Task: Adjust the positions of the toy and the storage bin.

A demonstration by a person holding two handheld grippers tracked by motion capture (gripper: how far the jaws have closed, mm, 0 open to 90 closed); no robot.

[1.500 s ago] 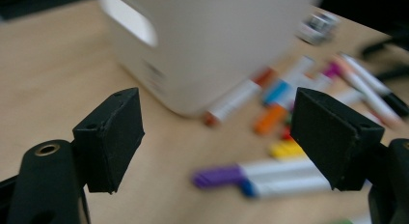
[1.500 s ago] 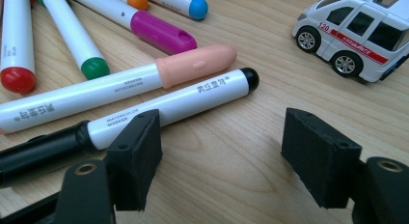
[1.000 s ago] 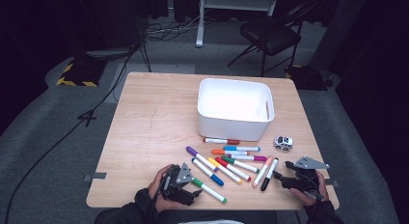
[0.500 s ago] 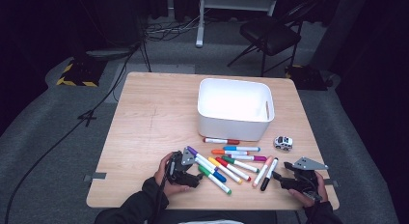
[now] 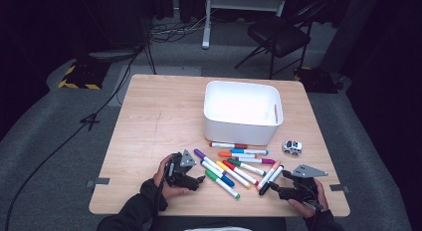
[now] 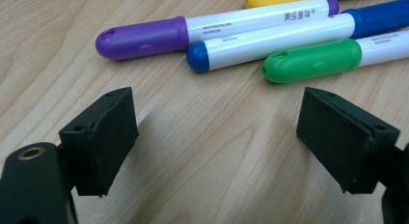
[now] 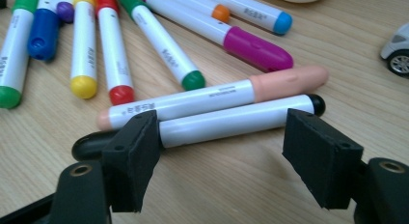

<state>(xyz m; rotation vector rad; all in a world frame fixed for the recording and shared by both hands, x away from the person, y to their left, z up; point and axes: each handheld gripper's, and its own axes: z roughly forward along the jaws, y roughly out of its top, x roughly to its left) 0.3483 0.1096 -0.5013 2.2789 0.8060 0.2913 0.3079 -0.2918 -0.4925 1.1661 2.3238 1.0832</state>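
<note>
Pale woodgrain table (image 5: 159,116): smooth cylindrical markers (image 5: 234,166); both blocky black tongs, left (image 6: 214,137) and right (image 7: 219,151), gape released.

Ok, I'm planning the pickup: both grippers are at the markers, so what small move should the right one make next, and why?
Probably ease the right gripper forward and down so its open jaws straddle the black marker, then close. That marker lies nearest, just ahead of the pads on the table, with nothing gripped yet. The peach marker lies against it, so aim carefully. The white bin looks like the likely destination.

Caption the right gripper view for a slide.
Right gripper, jaws open, faces a black marker and a peach marker on the wooden table.
</note>
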